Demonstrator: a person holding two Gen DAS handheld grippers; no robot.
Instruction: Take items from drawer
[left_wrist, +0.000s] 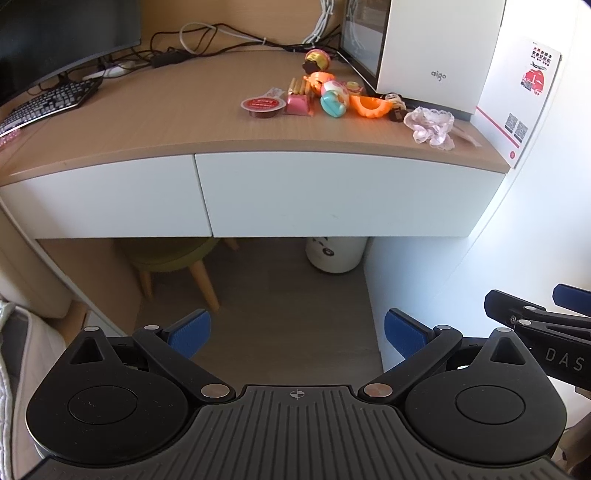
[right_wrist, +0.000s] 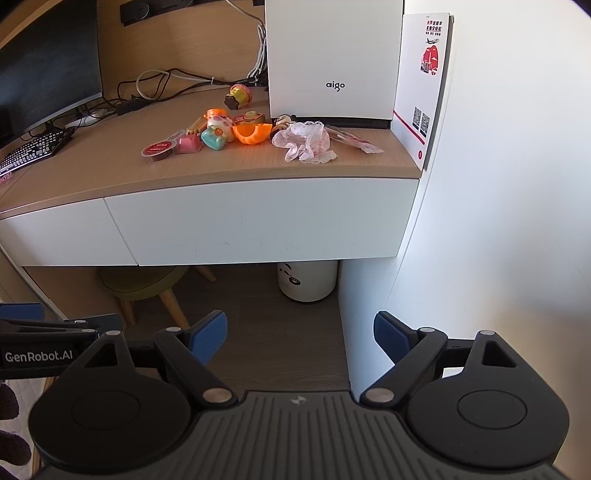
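Observation:
Two white drawers sit closed under a wooden desk; the right drawer faces both cameras, the left drawer beside it. On the desktop lies a cluster of small items: a red-lidded cup, a pink box, a teal toy, an orange half shell and pink lace fabric. My left gripper and right gripper both hang open and hold nothing, well back from the drawers, above the floor.
A white aigo box and a leaflet stand at the desk's right end by the wall. A monitor, keyboard and cables fill the left. A green stool and white bin stand under the desk.

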